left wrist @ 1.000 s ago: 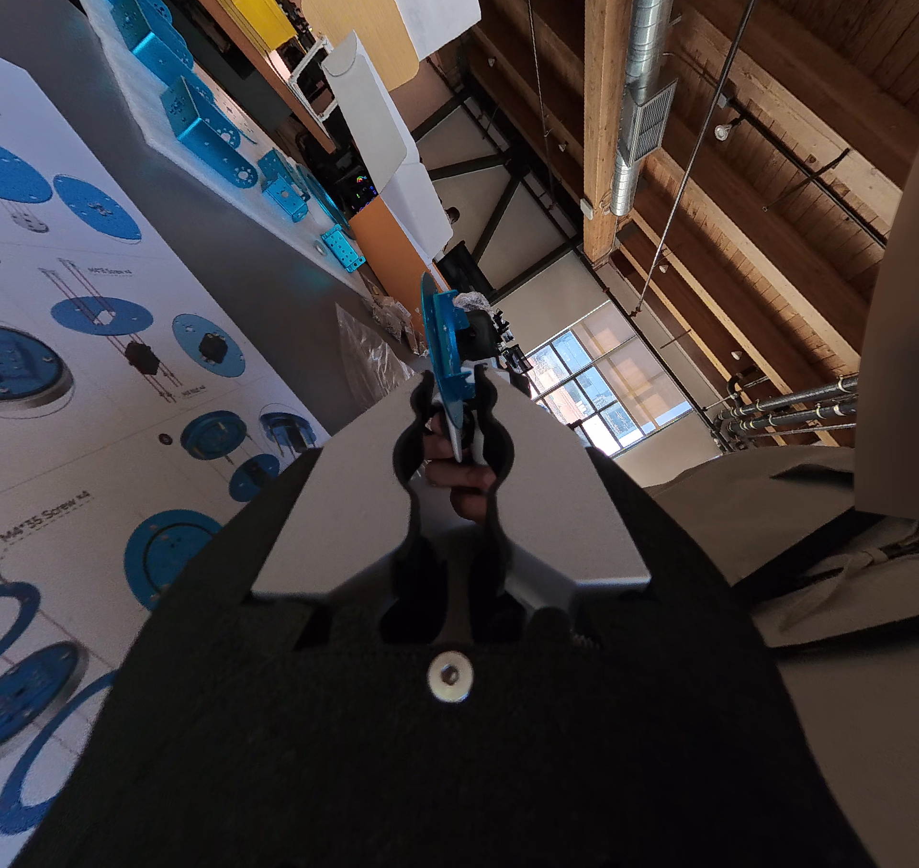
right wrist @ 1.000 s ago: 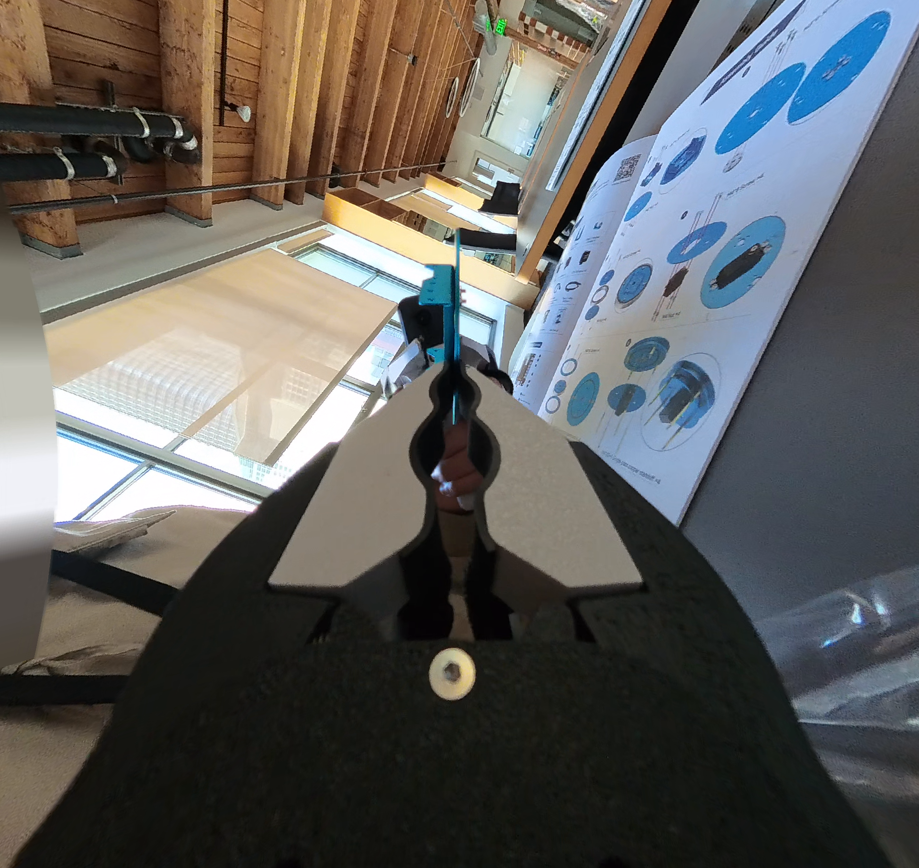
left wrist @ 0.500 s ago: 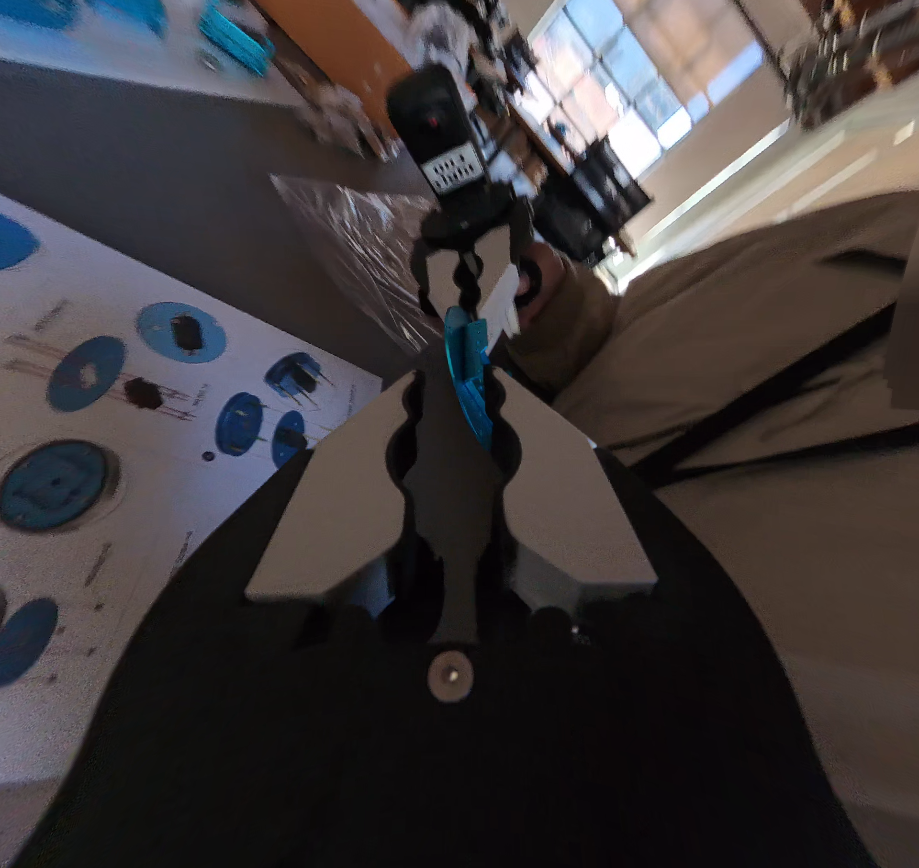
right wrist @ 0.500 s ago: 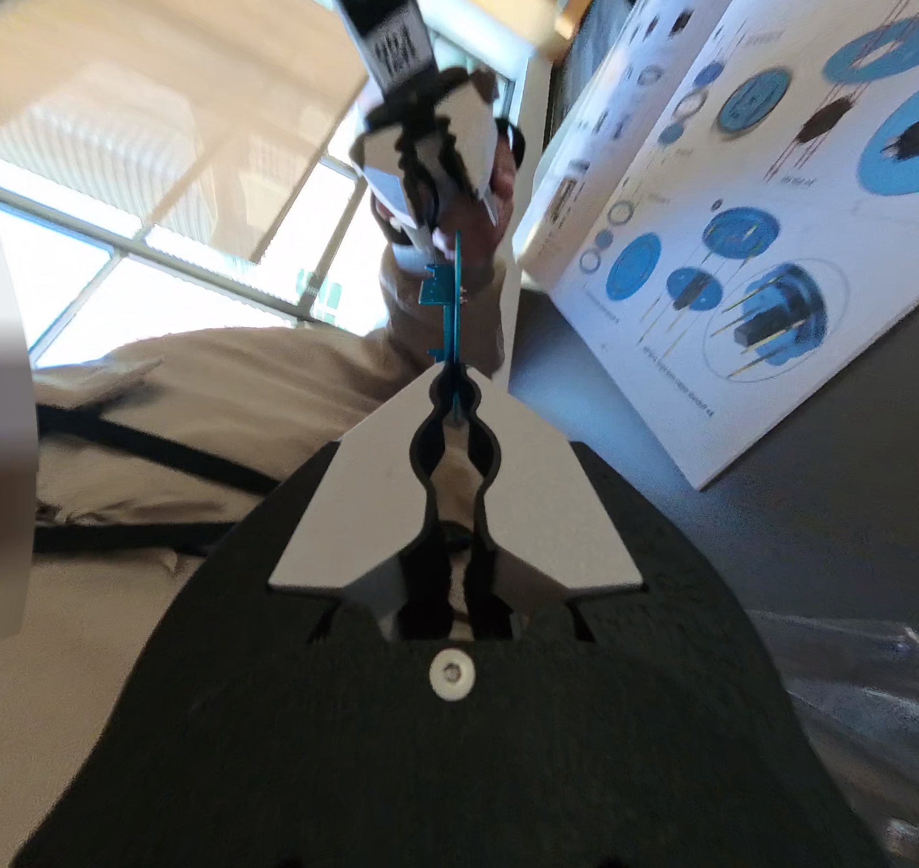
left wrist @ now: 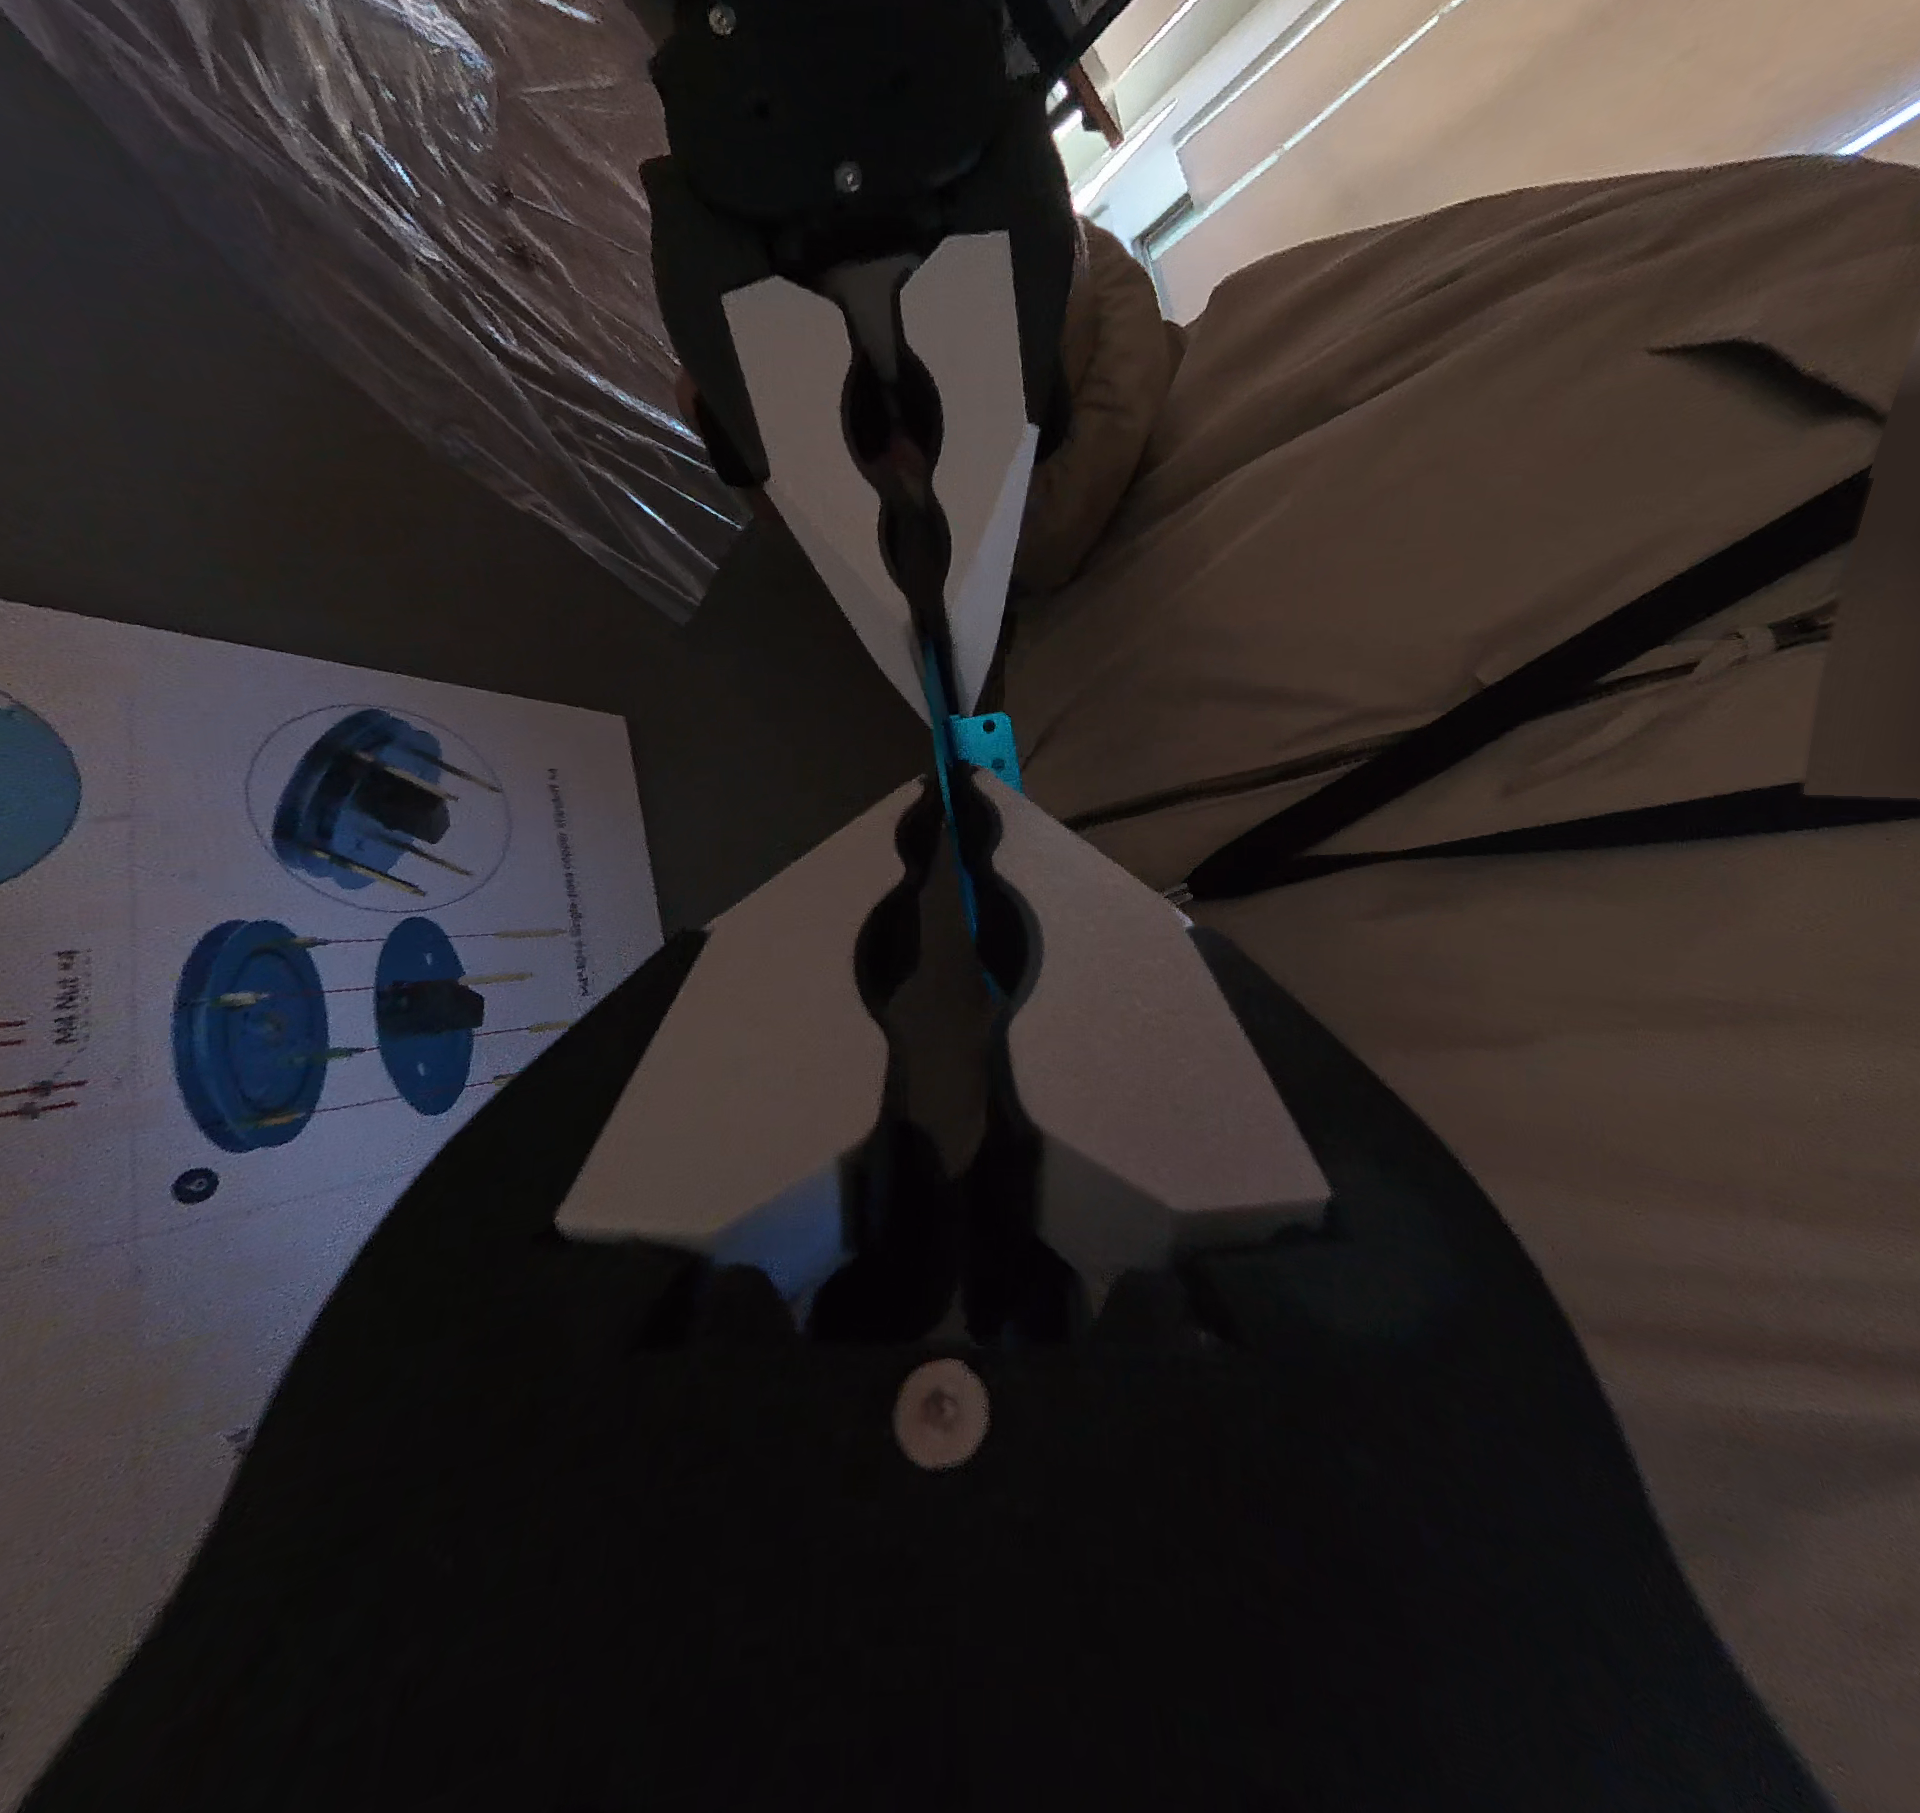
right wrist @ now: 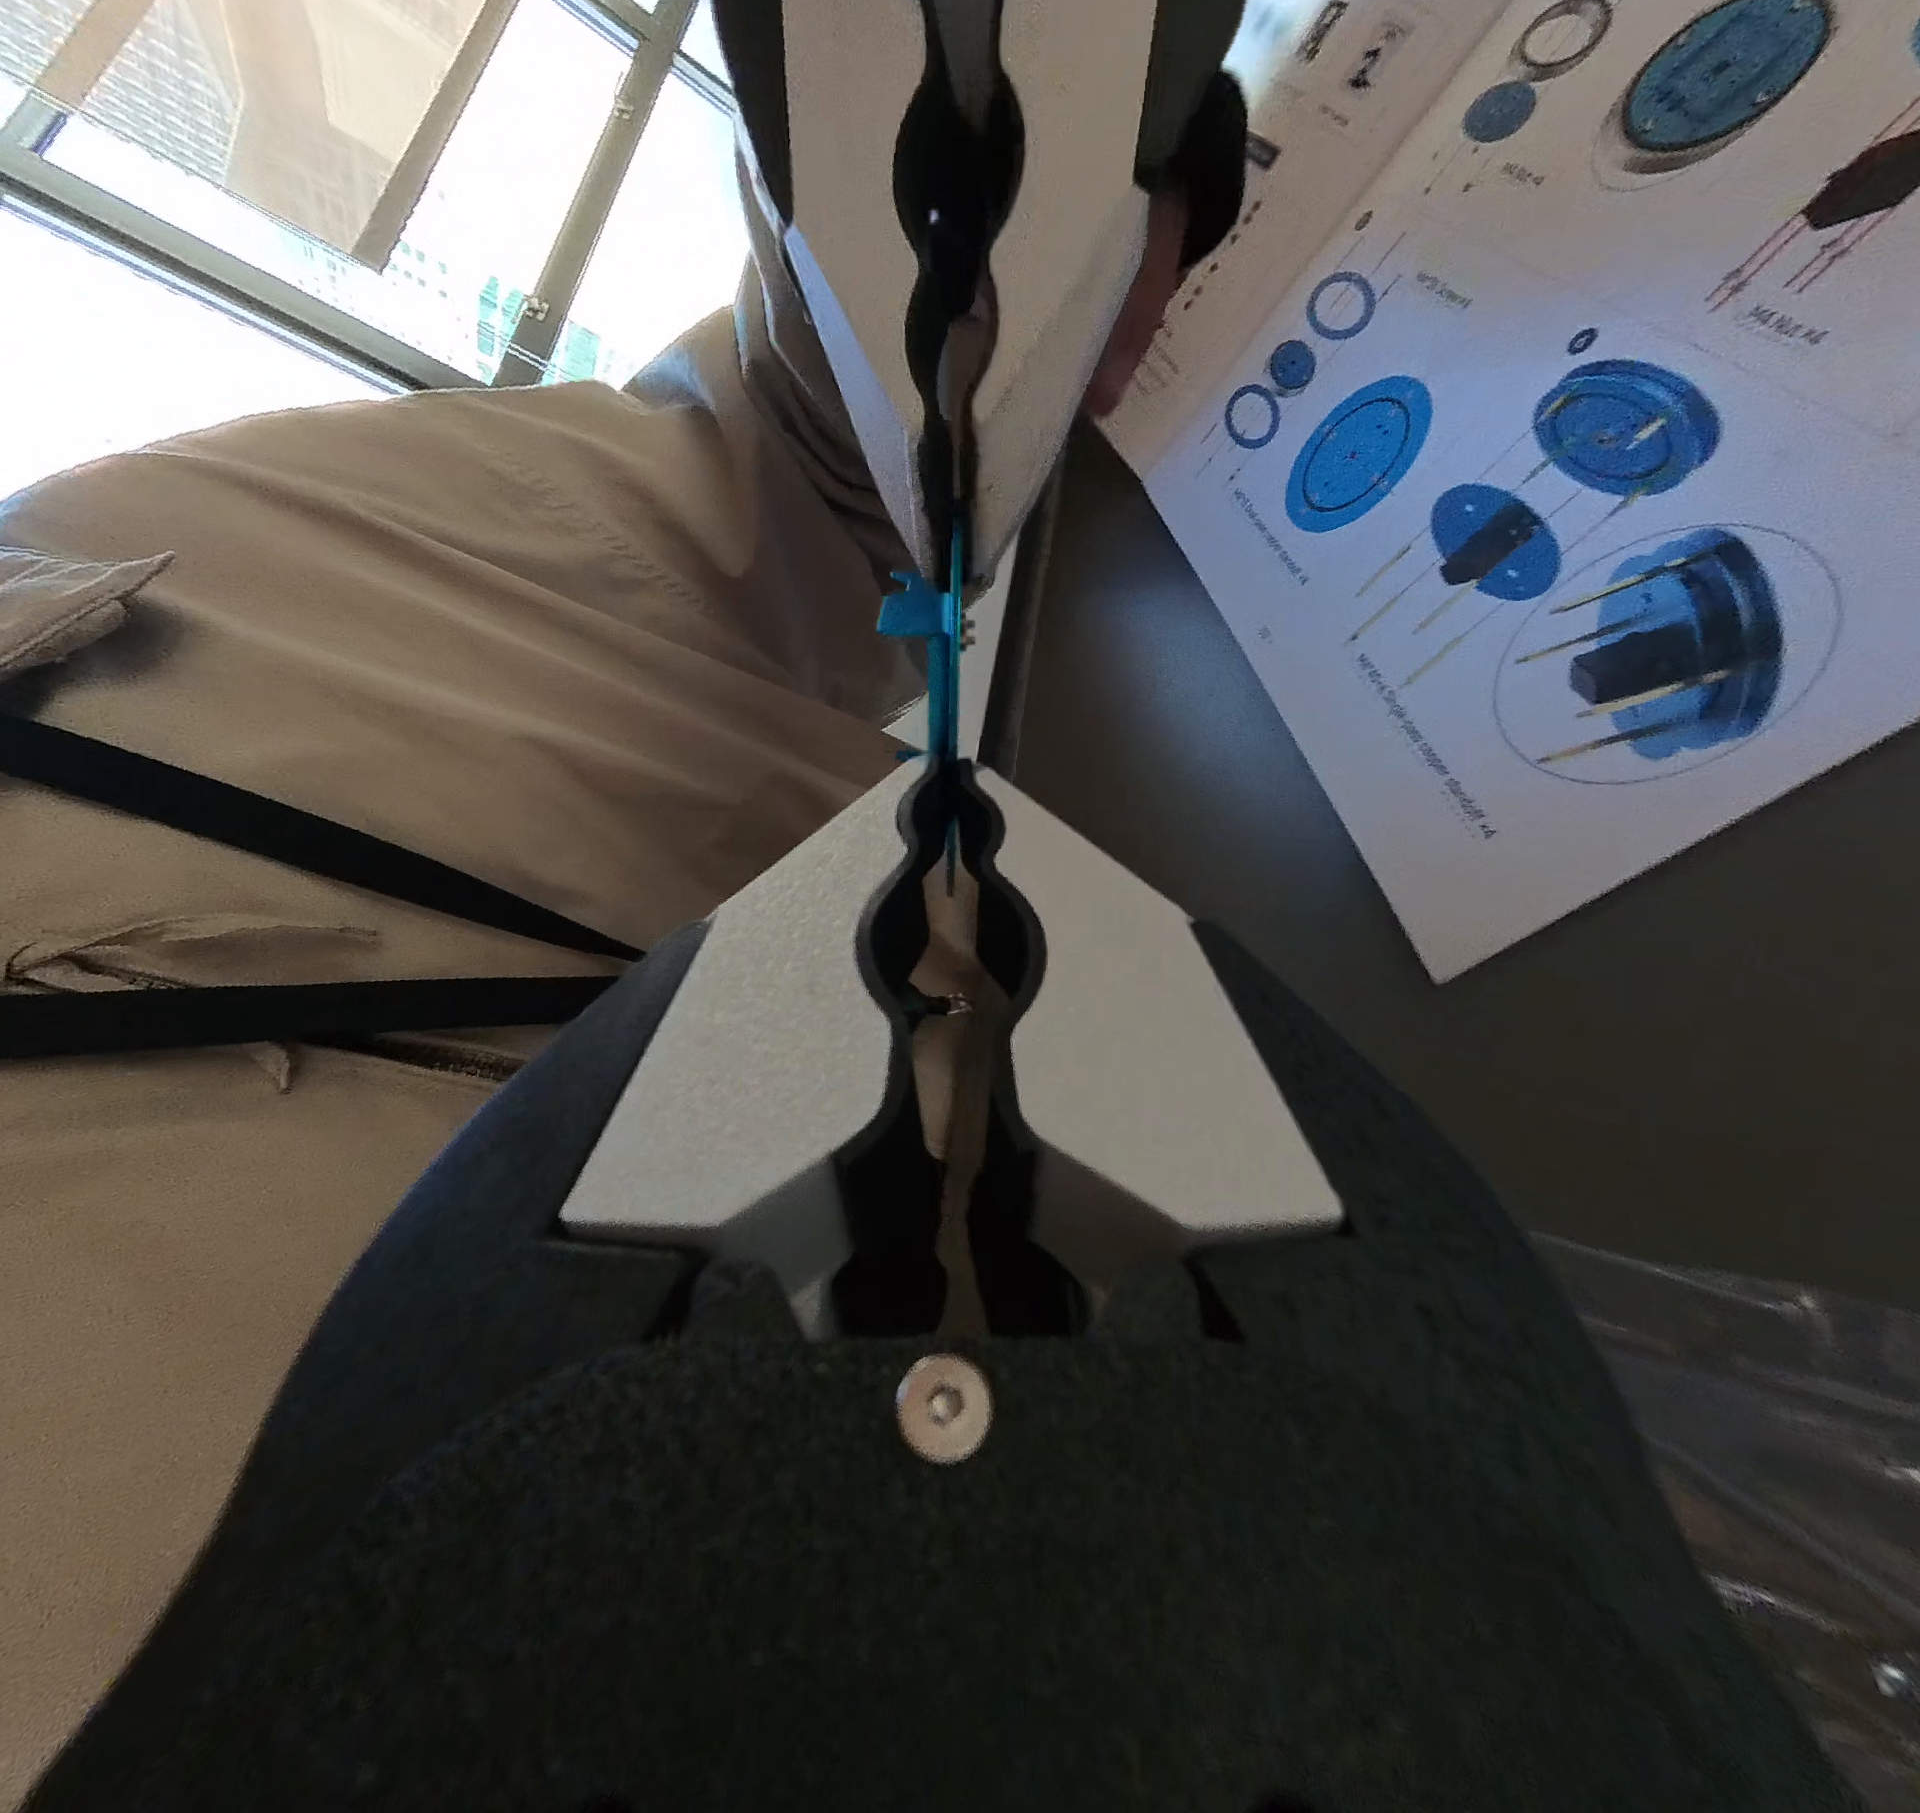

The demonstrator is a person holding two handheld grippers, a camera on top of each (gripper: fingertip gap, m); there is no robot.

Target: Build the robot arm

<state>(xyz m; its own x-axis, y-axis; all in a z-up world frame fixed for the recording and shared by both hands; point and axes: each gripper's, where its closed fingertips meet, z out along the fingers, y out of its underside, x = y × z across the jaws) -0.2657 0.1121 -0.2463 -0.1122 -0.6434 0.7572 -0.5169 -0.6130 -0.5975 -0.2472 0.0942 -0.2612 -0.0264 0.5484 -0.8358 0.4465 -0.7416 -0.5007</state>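
A thin blue metal plate (left wrist: 948,724) shows edge-on, with a small blue bracket (left wrist: 983,737) on its side. My left gripper (left wrist: 951,789) is shut on its near edge. My right gripper (left wrist: 948,688) faces it tip to tip from above, shut on the far edge. In the right wrist view the right gripper (right wrist: 943,771) is shut on the same plate (right wrist: 943,667), with the bracket (right wrist: 906,610) on the plate's left. The left gripper (right wrist: 951,527) is shut on the plate's far end. The plate hangs in the air by the table edge.
A white instruction sheet (left wrist: 312,932) printed with blue part drawings lies on the dark grey table (left wrist: 208,537); it also shows in the right wrist view (right wrist: 1558,537). A crinkled clear plastic bag (left wrist: 364,236) lies beyond it. A person's beige jacket (left wrist: 1507,568) with black straps is close by. Only a small space, under 4 cm, lies between the two pairs of fingers.
Both views have swung down from the wooden ceiling to the table edge and the jacket. The two grippers have drawn closer and now stand tip to tip on the blue plate.
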